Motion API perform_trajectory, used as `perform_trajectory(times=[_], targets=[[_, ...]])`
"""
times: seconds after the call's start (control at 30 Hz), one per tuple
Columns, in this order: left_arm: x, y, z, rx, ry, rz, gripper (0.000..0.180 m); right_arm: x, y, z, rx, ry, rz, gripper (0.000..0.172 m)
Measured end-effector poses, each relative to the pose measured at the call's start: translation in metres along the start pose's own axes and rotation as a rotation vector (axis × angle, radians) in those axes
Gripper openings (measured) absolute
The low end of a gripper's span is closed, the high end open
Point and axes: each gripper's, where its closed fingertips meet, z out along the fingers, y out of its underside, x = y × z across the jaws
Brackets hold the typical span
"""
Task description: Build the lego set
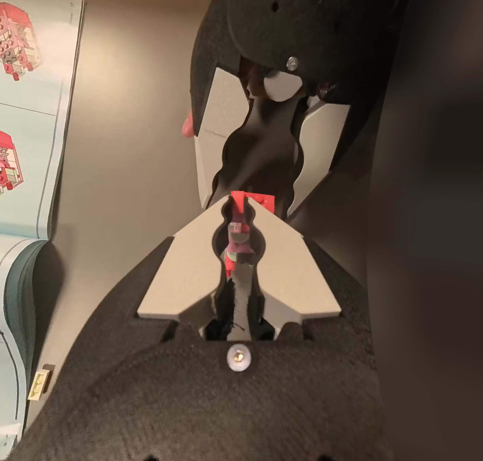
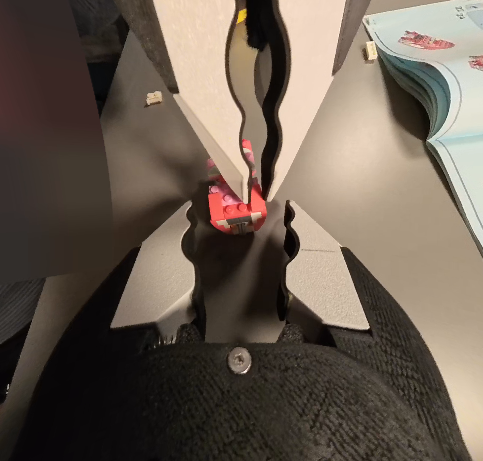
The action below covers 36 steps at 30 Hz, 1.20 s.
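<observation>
Your left gripper [image 1: 239,200] pinches the red-and-pink brick model [image 2: 236,213]; your right gripper [image 2: 239,205] stands spread wide, the model between its fingertips, untouched, above the table [image 2: 366,160].

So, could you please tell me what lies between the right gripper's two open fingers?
In the right wrist view, the right gripper's fingers stand apart around the red and pink brick model, which the left gripper pinches from above; neither right pad touches it.

We count two tools: left tool [image 1: 239,200], right tool [image 2: 239,205]. One red-and-pink brick model [image 2: 236,213]. One open instruction booklet [image 2: 444,82]. Two small cream bricks [image 2: 154,98] [image 2: 370,50] loose on the tabletop [image 2: 339,147].
</observation>
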Motion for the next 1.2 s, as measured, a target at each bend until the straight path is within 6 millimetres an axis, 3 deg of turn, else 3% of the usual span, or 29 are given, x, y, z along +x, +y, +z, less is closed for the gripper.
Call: perform_trajectory(times=[0.27, 0.57, 0.77, 0.87, 0.97, 1.1, 1.2], targets=[[0.003, 0.003, -0.003, -0.001, 0.01, 0.018, 0.019, -0.001, 0.001, 0.004, -0.019, 0.003, -0.008, 0.062], [-0.008, 0.007, -0.058, 0.297, -0.039, -0.099, 0.032, -0.001, 0.004, 0.005, -0.038, -0.005, -0.003, 0.041], [0.0, 0.023, -0.072, 0.489, -0.051, -0.108, 0.031, -0.003, 0.002, 0.006, -0.026, -0.016, 0.01, 0.04], [0.003, 0.03, -0.073, 0.577, -0.072, -0.113, 0.032, -0.001, -0.007, 0.004, 0.012, 0.012, -0.038, 0.039], [-0.001, 0.038, -0.075, 0.658, -0.139, -0.127, 0.046, 0.009, -0.021, -0.008, 0.064, 0.069, -0.059, 0.039], [-0.007, 0.039, -0.086, 0.822, -0.2, -0.191, 0.067, 0.017, -0.054, -0.032, 0.216, 0.125, -0.074, 0.039], [-0.005, 0.028, -0.099, 1.003, -0.208, -0.238, 0.068, 0.016, -0.085, -0.051, 0.34, 0.142, -0.089, 0.039]])
